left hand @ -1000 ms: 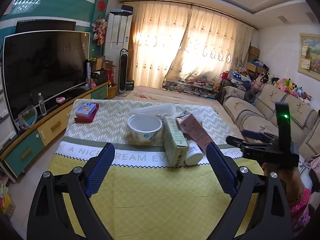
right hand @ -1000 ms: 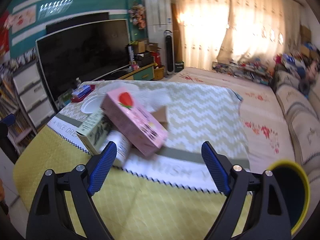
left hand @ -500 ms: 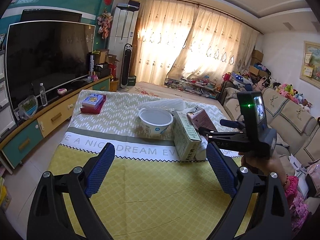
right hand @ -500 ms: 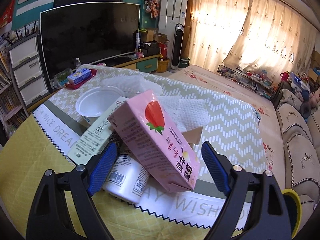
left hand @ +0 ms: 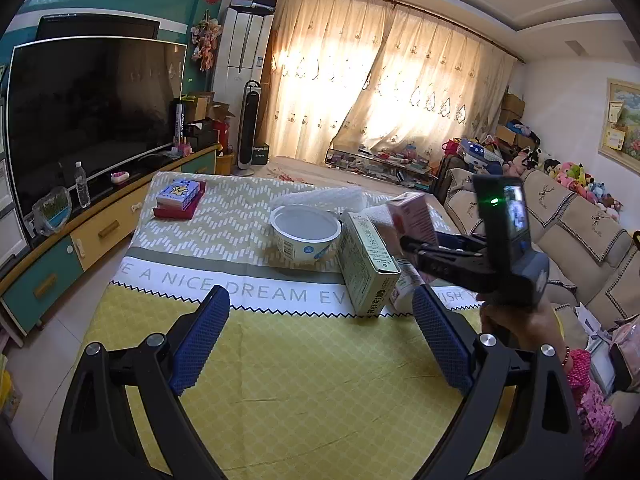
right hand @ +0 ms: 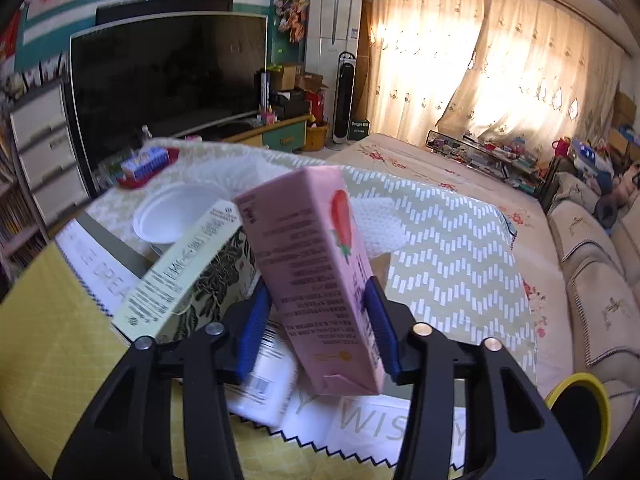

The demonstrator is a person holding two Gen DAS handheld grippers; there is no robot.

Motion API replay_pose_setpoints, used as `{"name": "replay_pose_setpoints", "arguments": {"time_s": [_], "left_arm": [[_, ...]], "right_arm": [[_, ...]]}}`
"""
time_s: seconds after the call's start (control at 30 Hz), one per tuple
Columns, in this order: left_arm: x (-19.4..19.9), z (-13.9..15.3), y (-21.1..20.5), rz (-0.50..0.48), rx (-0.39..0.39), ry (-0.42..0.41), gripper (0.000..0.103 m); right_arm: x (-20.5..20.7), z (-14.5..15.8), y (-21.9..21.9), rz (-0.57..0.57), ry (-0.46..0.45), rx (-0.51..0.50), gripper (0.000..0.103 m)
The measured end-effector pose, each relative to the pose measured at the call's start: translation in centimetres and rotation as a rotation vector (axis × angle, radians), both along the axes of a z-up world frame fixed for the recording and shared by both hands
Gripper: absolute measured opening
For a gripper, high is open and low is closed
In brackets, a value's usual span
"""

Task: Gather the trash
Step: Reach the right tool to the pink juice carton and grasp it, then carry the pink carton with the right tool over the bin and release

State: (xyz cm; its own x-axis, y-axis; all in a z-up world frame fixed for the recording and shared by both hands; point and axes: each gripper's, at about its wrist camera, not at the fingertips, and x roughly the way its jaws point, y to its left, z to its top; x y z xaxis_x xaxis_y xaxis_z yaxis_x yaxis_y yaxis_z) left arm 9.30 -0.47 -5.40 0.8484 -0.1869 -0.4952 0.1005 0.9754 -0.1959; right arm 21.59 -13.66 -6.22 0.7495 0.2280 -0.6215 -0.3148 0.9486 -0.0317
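Observation:
A heap of trash lies mid-table: a pink strawberry carton [right hand: 320,264], a green carton [right hand: 192,276], a white bottle [right hand: 264,380], a white bowl [right hand: 176,212] and a paper towel [right hand: 376,224]. My right gripper [right hand: 316,292] has its jaws closing on the pink carton, and both blue pads touch its sides. The left wrist view shows that gripper [left hand: 412,244] reaching in from the right to the pink carton [left hand: 412,216], beside the green carton [left hand: 366,260] and bowl [left hand: 306,232]. My left gripper [left hand: 320,300] hangs open over the yellow cloth, nothing between its fingers.
A red tray with a small box [left hand: 178,200] sits at the table's far left corner. A TV stand [left hand: 100,232] runs along the left and a sofa [left hand: 580,240] along the right. A yellow-rimmed bin [right hand: 580,404] stands low at the right.
My right gripper moved forward to the pink carton and its jaws narrowed onto it; the carton now stands more upright. The left gripper stayed nearly still.

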Motion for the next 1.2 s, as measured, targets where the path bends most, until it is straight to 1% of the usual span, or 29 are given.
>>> {"name": "replay_pose_setpoints", "arguments": {"time_s": [0.07,0.13,0.2,0.37,0.43,0.5,0.63,0.77,1.0,1.1,1.2], "left_arm": [[0.1,-0.2,0.0,0.001,-0.001,0.004,0.091],[0.1,-0.4,0.0,0.000,-0.005,0.009,0.091],[0.2,-0.6,-0.1,-0.002,-0.007,0.014,0.091],[0.4,-1.5,-0.6,-0.010,-0.014,0.028,0.091],[0.4,-1.8,-0.9,-0.014,-0.017,0.034,0.091],[0.5,-2.2,-1.3,-0.019,-0.017,0.039,0.091],[0.8,-2.7,-2.5,-0.037,-0.010,0.048,0.091],[1.1,-3.2,-3.8,-0.056,-0.004,0.055,0.091],[1.6,-3.5,-6.1,-0.088,0.028,0.071,0.091],[1.7,-3.5,-6.8,-0.093,0.035,0.073,0.091],[2.2,-3.7,-7.2,-0.099,0.039,0.078,0.091]], "right_arm": [[-0.7,0.8,-1.0,-0.003,-0.004,0.051,0.042],[-1.6,1.5,-2.1,-0.006,-0.004,0.104,0.038],[-2.7,2.1,-3.5,-0.011,-0.005,0.169,0.037],[-5.4,2.3,-7.0,-0.058,-0.003,0.258,0.036],[-6.6,2.2,-8.4,-0.079,-0.002,0.279,0.036],[-7.5,2.1,-9.4,-0.097,-0.004,0.288,0.036],[-9.7,1.8,-12.7,-0.177,-0.024,0.291,0.037],[-11.2,1.2,-17.7,-0.308,-0.032,0.288,0.037],[-12.2,-0.3,-25.7,-0.502,-0.031,0.300,0.037],[-12.4,-1.3,-28.2,-0.566,-0.029,0.295,0.037],[-12.3,-2.1,-29.6,-0.607,-0.015,0.286,0.037]]}}
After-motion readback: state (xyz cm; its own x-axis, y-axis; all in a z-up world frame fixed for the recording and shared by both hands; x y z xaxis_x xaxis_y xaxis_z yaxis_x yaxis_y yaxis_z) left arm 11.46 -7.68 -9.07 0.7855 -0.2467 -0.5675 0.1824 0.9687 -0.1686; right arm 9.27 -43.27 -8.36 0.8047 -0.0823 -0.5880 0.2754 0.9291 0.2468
